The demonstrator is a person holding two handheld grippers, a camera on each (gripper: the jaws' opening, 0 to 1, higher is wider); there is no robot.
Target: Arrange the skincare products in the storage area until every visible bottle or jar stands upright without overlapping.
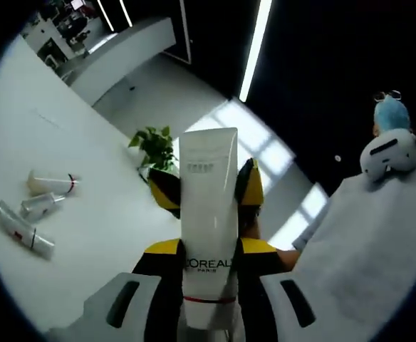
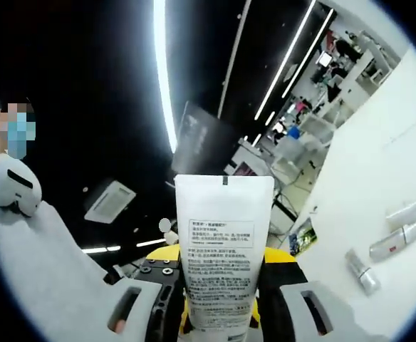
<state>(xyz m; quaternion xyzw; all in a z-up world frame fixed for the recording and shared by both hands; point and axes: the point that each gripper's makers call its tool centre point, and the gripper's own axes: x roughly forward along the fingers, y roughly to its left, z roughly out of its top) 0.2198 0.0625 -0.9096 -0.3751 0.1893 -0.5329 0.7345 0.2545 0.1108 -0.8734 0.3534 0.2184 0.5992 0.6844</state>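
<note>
In the left gripper view, three small tubes lay on their sides at the left of the white surface [image 1: 87, 228]: a cream tube [image 1: 50, 184], a short silvery tube [image 1: 40, 206] just beside it, and a longer white tube [image 1: 24, 229] nearest the edge. A potted plant [image 1: 154, 148] stood further in. The left gripper [image 1: 208, 187] was clamped on a white L'Oréal tube [image 1: 208, 214], its long axis running straight out along the jaws, well above the surface.

In the right gripper view, the right gripper [image 2: 222, 285] likewise gripped a white tube with printed text [image 2: 223, 256], crimped end pointing away. To its right lay a small bottle [image 2: 362, 271], then a silvery tube [image 2: 395, 241] and another tube [image 2: 412, 210], all on their sides.

Both held tubes sat lifted clear of the surface, so the coming move likely turned on tipping each cap-down toward it; which hand was nearer could not be told.
</note>
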